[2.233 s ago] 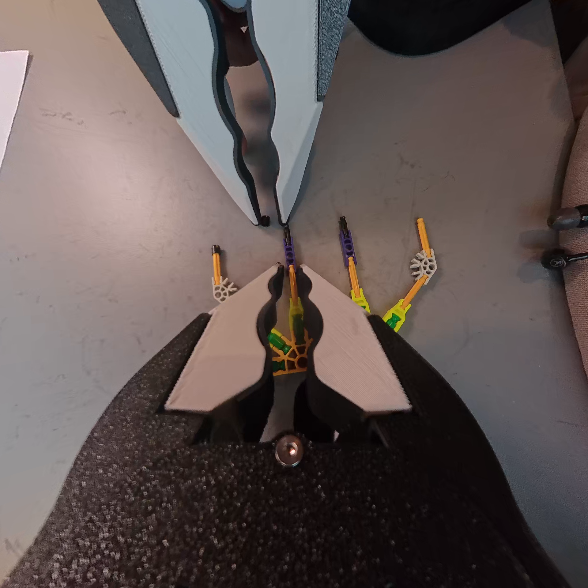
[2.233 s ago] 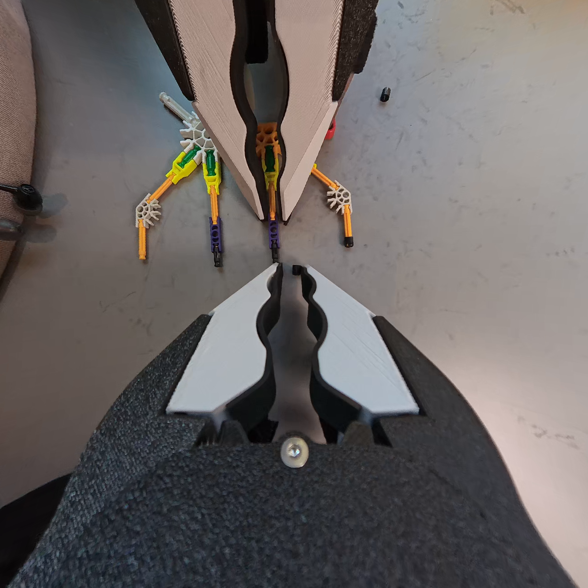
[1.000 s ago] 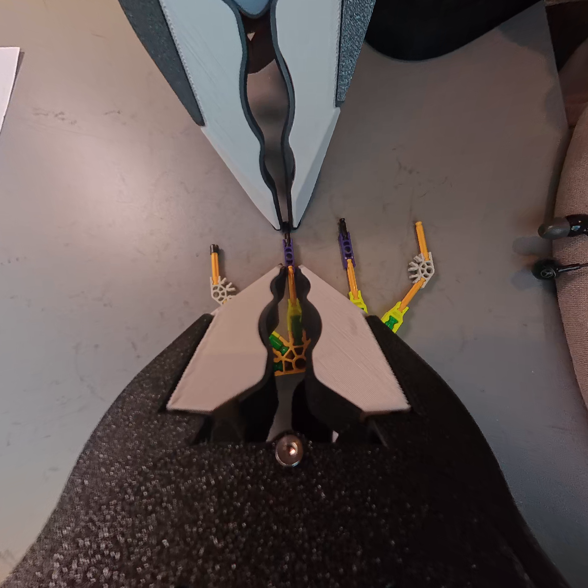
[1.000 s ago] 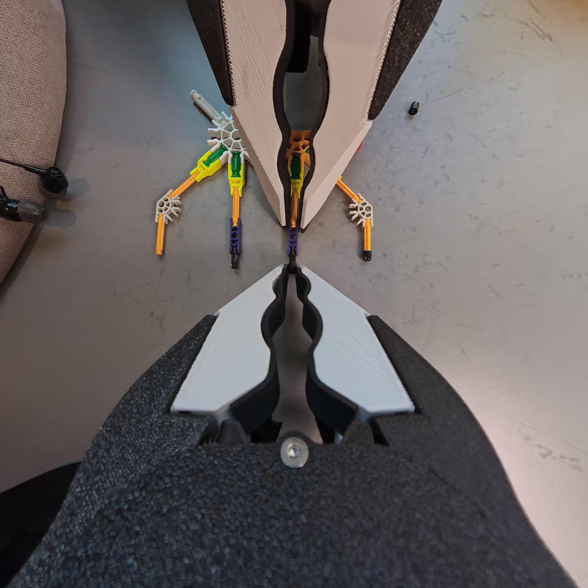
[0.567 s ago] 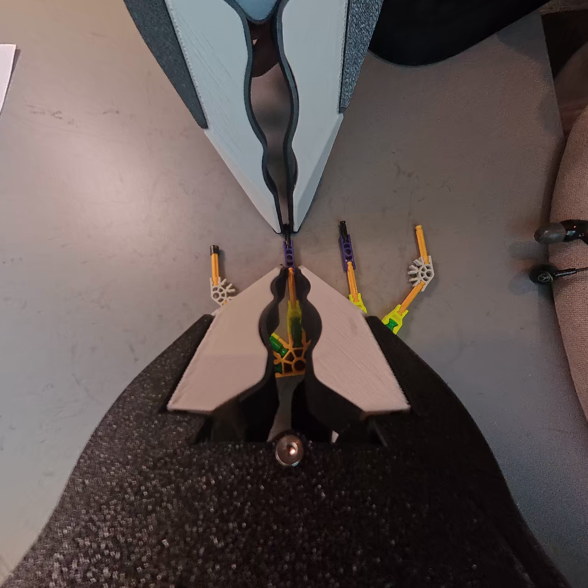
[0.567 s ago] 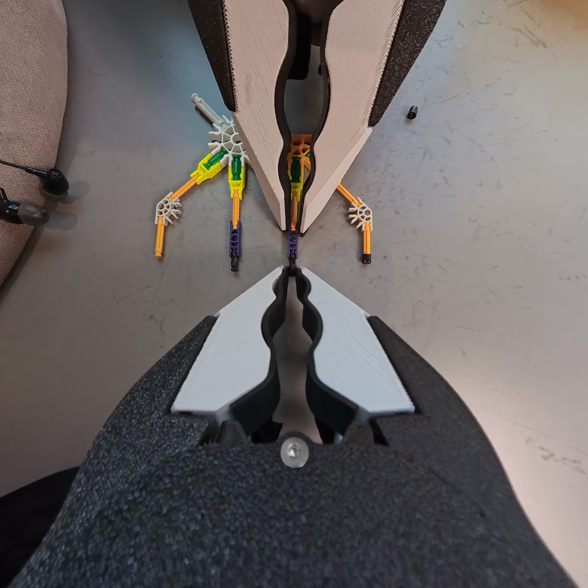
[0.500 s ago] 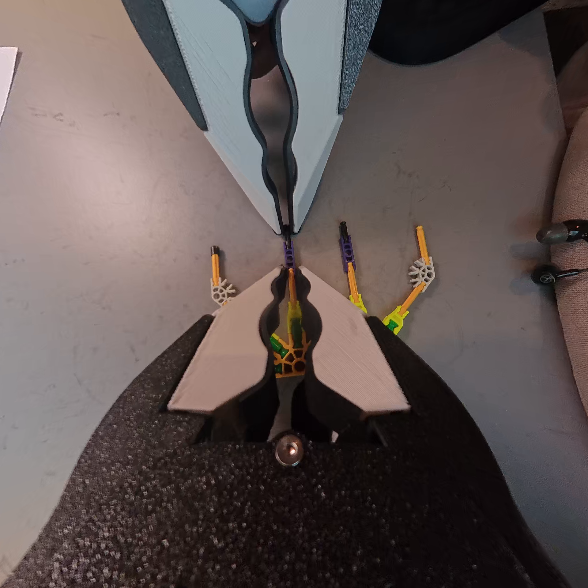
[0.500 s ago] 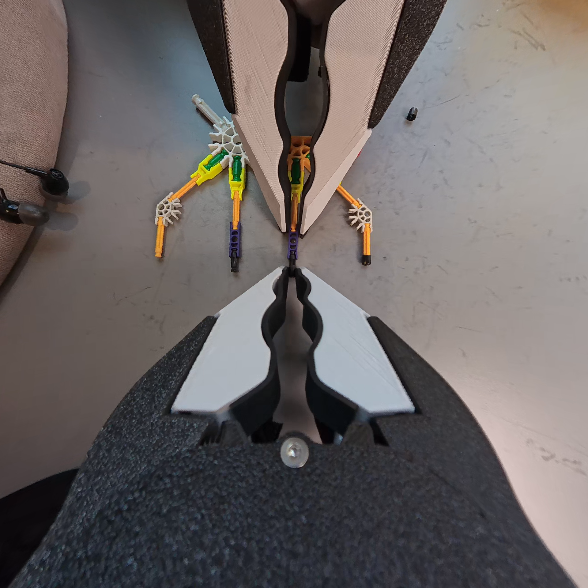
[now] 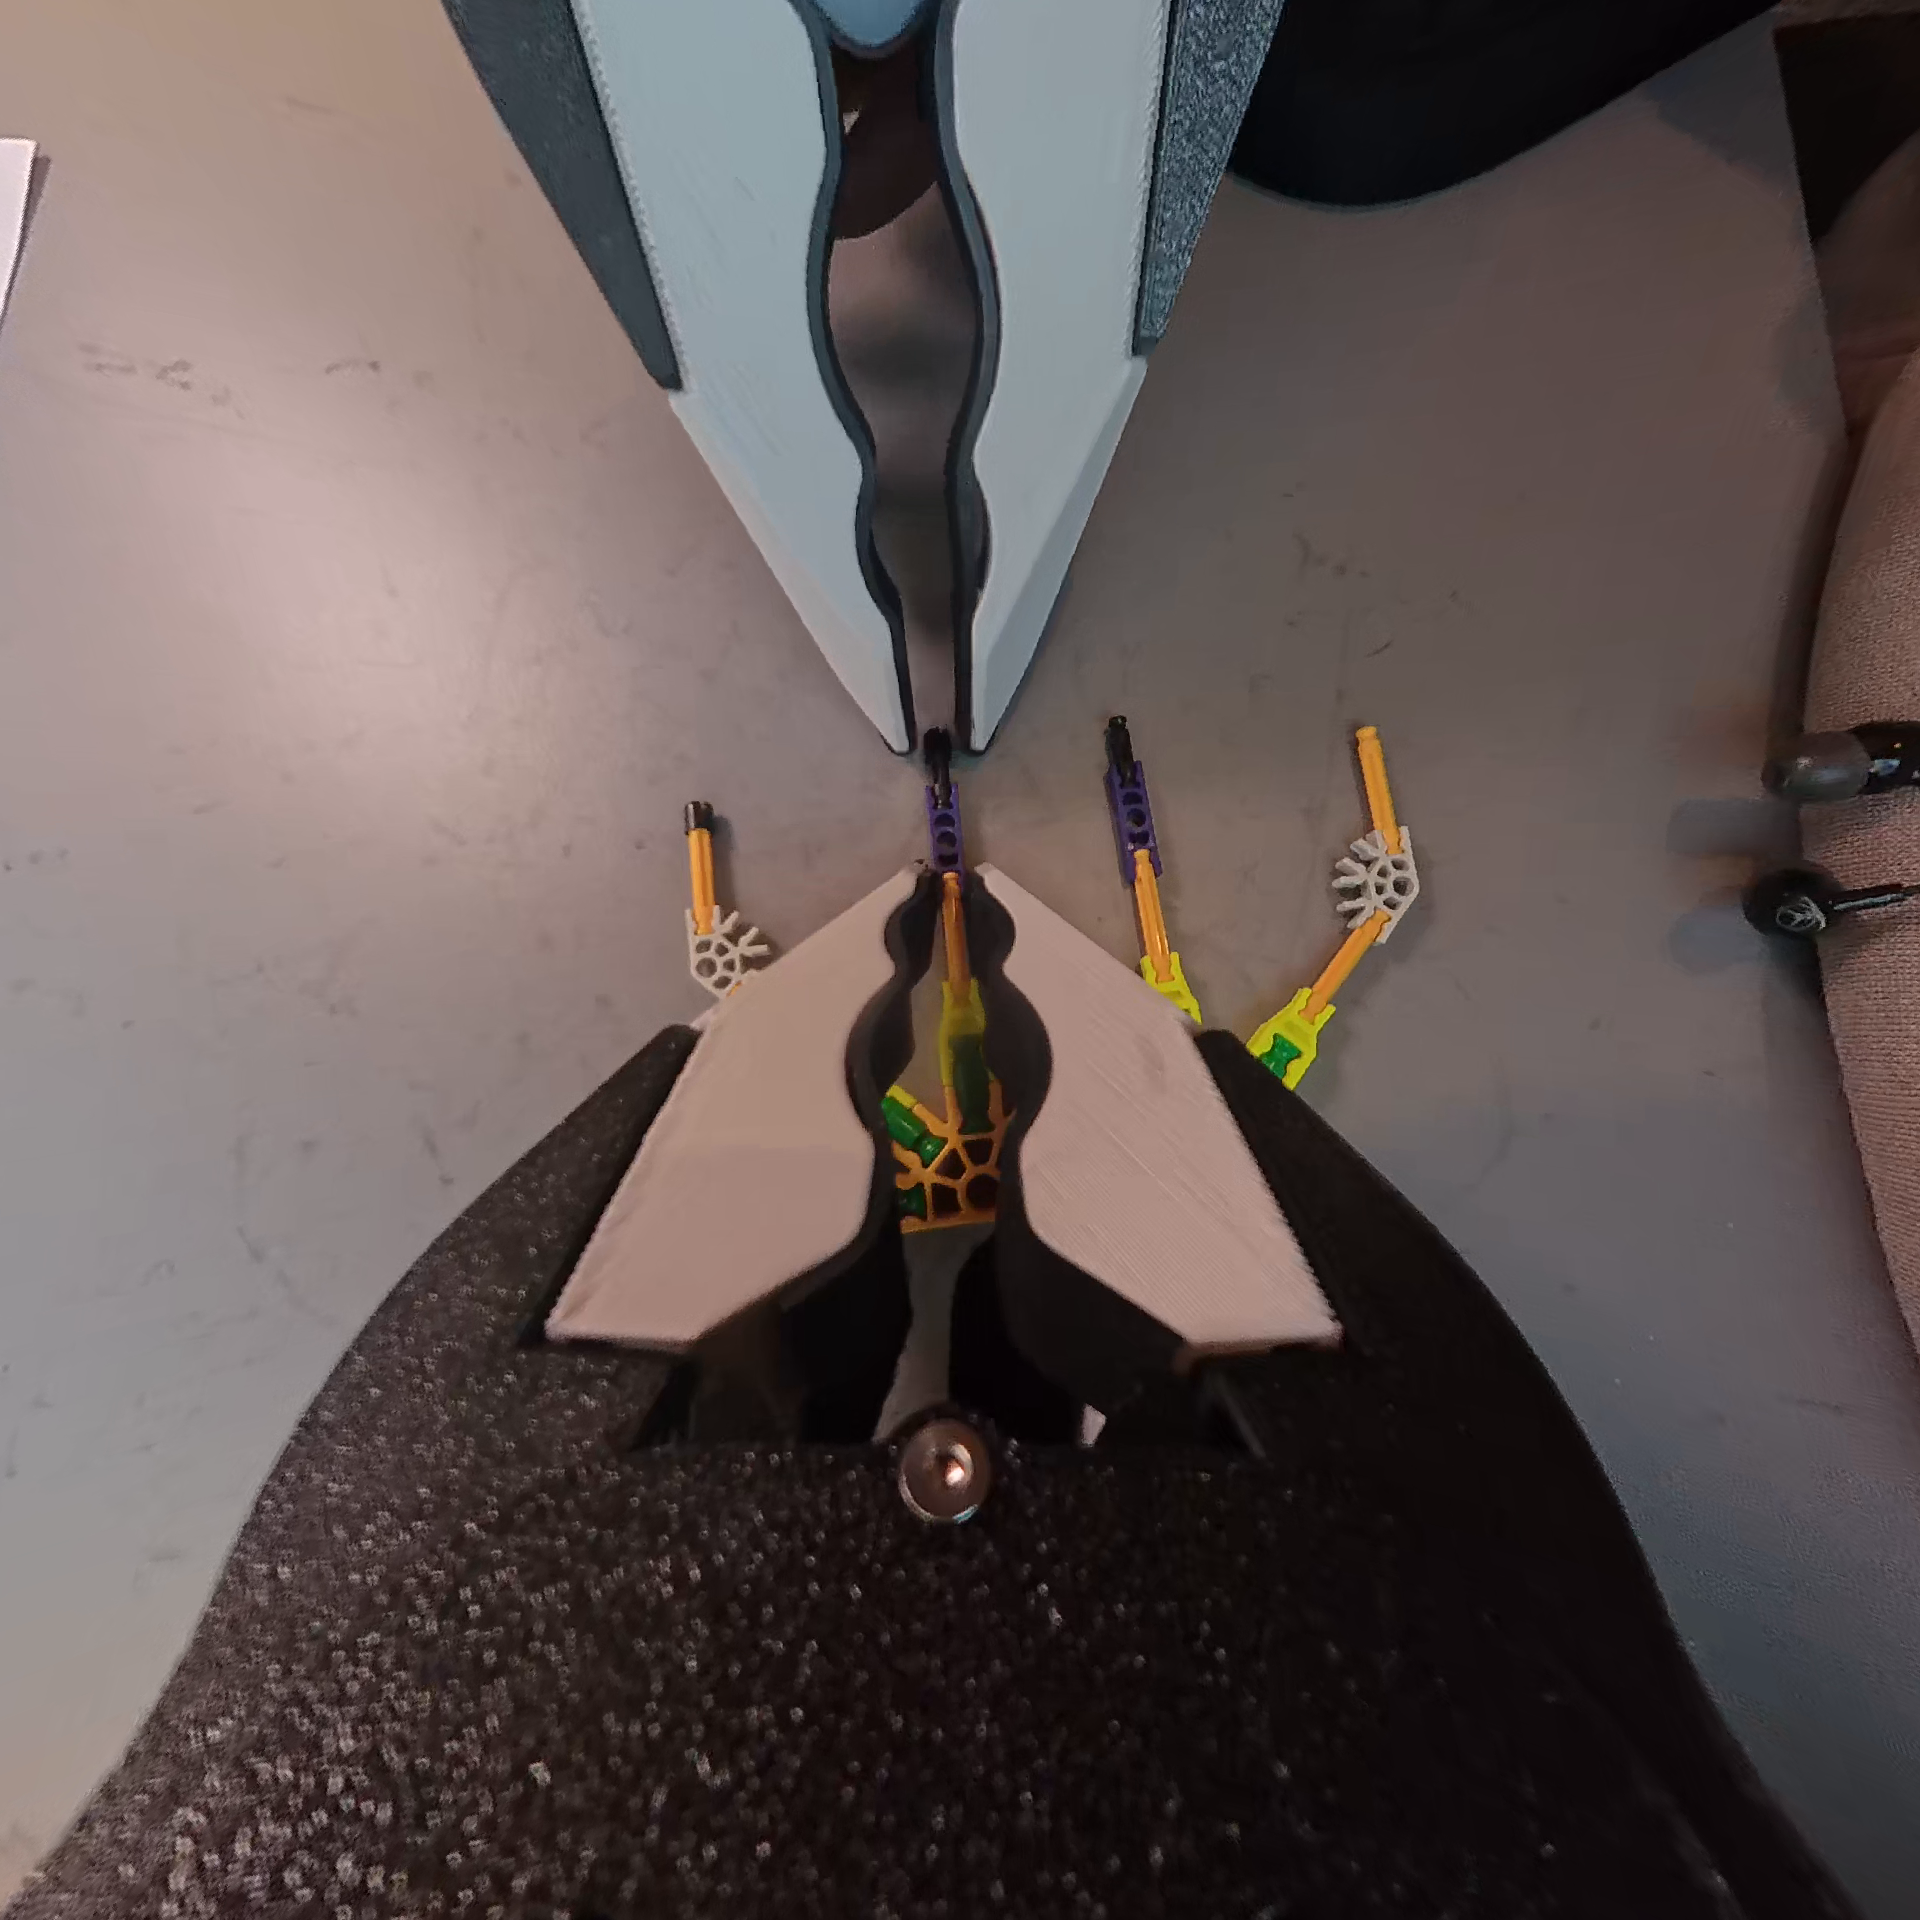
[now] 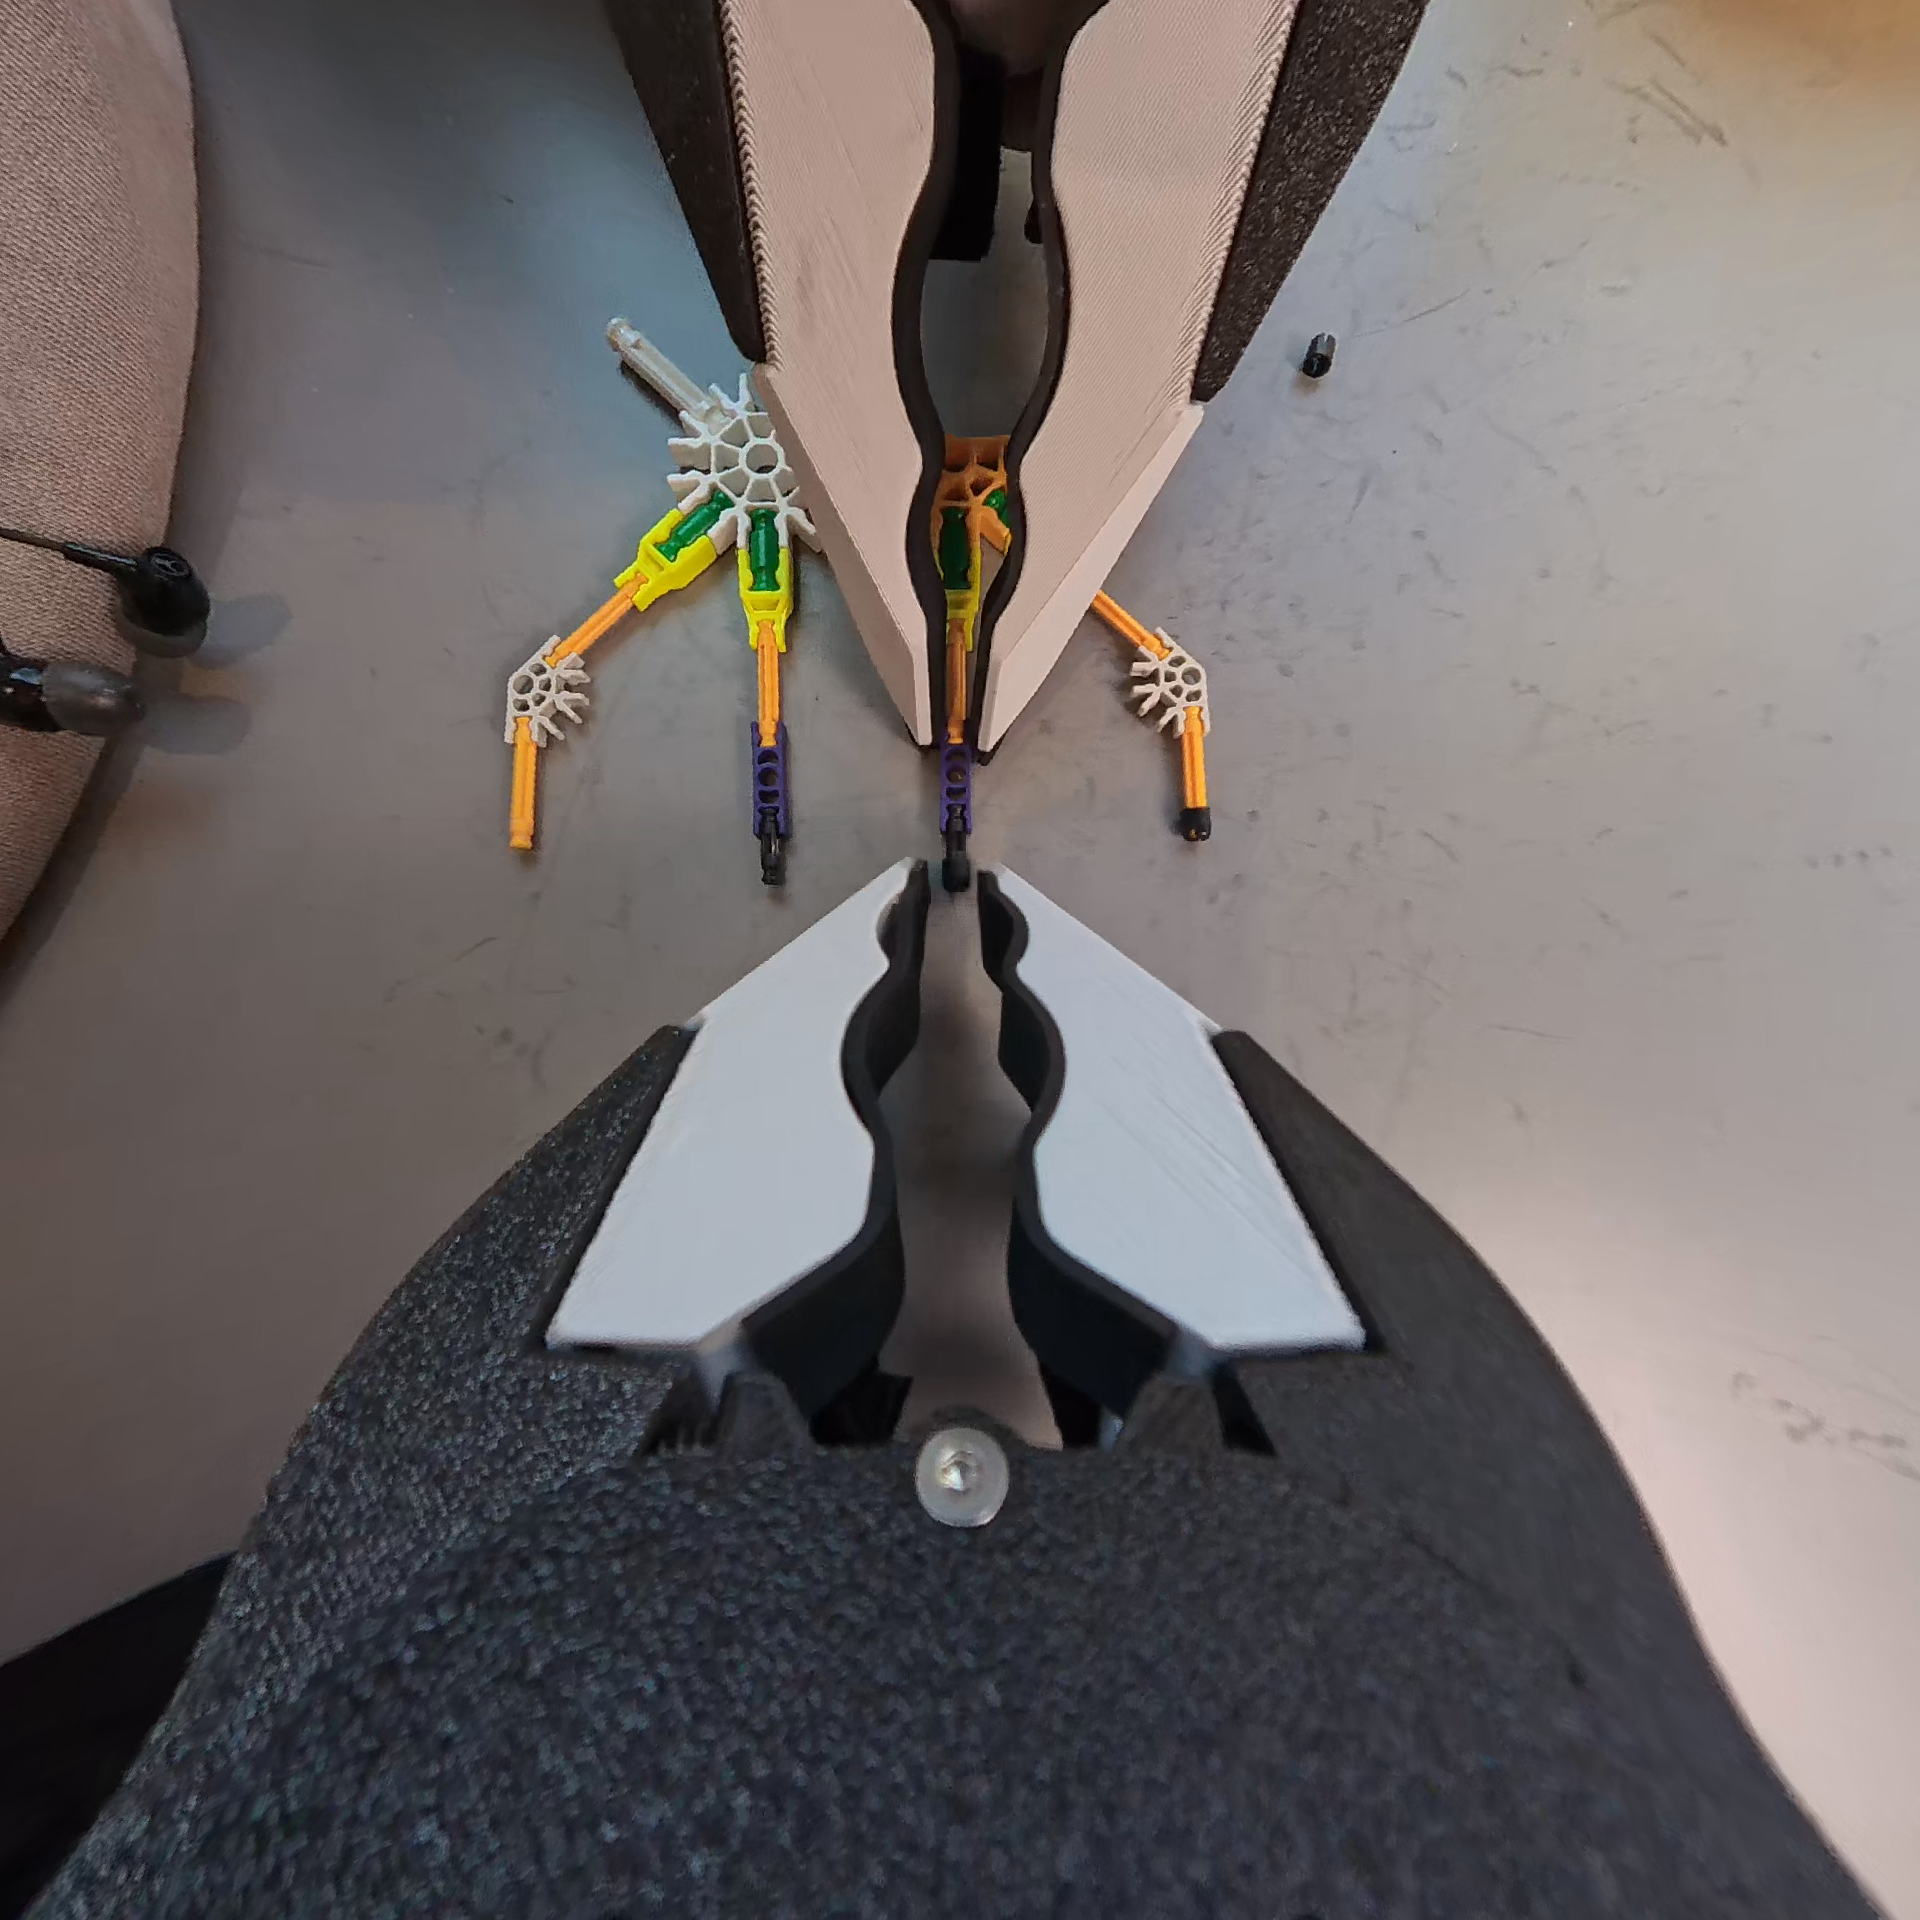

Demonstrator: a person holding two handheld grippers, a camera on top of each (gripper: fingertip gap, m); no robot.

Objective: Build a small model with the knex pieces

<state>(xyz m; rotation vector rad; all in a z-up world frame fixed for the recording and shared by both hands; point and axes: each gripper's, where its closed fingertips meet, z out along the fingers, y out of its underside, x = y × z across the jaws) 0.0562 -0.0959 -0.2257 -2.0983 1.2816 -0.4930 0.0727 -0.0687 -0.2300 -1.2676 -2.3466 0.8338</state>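
Observation:
A rod-and-connector toy lies flat on the grey table (image 9: 312, 520), fanned out like fingers. My left gripper (image 9: 948, 883) is shut on its middle orange rod (image 9: 954, 925), with the orange hub (image 9: 951, 1164) between its jaws. That rod ends in a purple connector (image 9: 945, 831) and a small black cap (image 9: 938, 743). My right gripper (image 10: 948, 875) faces the left one tip to tip. Its jaws stand slightly apart with the black cap (image 10: 954, 871) between the tips, not pinched. The left gripper also shows in the right wrist view (image 10: 954, 732).
Other branches spread to both sides: a second purple connector (image 9: 1132, 800) and grey fan connectors (image 9: 1374, 891) (image 9: 722, 948). A loose black cap (image 10: 1317, 355) lies apart on the table. Black earphones (image 10: 156, 592) rest on a beige cushion (image 10: 83, 312). A white sheet (image 9: 10, 229) is at the left edge. Tip to tip, the grippers are about 4 cm apart.
My right gripper came up to the purple connector's tip shut around the black cap, and its jaws have now parted a little. The left gripper has kept its hold.

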